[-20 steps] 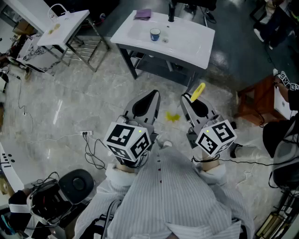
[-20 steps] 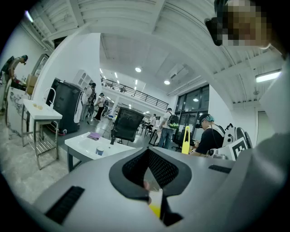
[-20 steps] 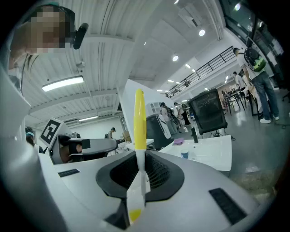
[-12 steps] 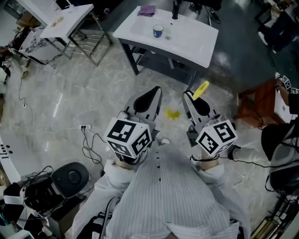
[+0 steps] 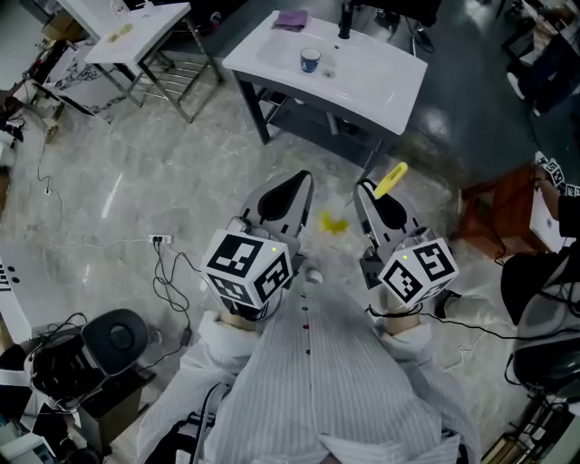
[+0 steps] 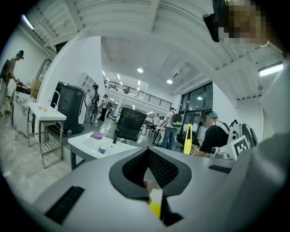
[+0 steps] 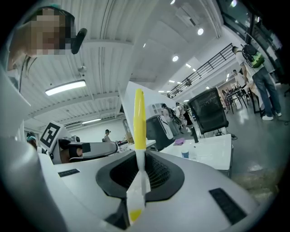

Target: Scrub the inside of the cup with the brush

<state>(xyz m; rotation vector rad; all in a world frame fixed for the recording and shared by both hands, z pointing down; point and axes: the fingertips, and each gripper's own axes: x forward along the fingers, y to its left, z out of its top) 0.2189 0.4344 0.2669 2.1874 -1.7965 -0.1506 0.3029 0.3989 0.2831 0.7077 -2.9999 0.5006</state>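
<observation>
Ahead, top centre, small blue-white cup [image 5: 310, 60] on white table [image 5: 381, 83]; right gripper [image 5: 366, 188] pinches yellow-handled brush [image 5: 391, 178]; left gripper [image 5: 301, 180] closed, empty.

A marble floor [image 5: 118, 181] is gleaming under ceiling lights [image 6: 140, 70]. A white worktop [image 5: 381, 77] is standing on dark legs, with a smaller white table [image 5: 149, 18] sitting well apart to its left. Tall windows [image 6: 197, 104] are showing behind a black chair [image 6: 129, 123]
</observation>
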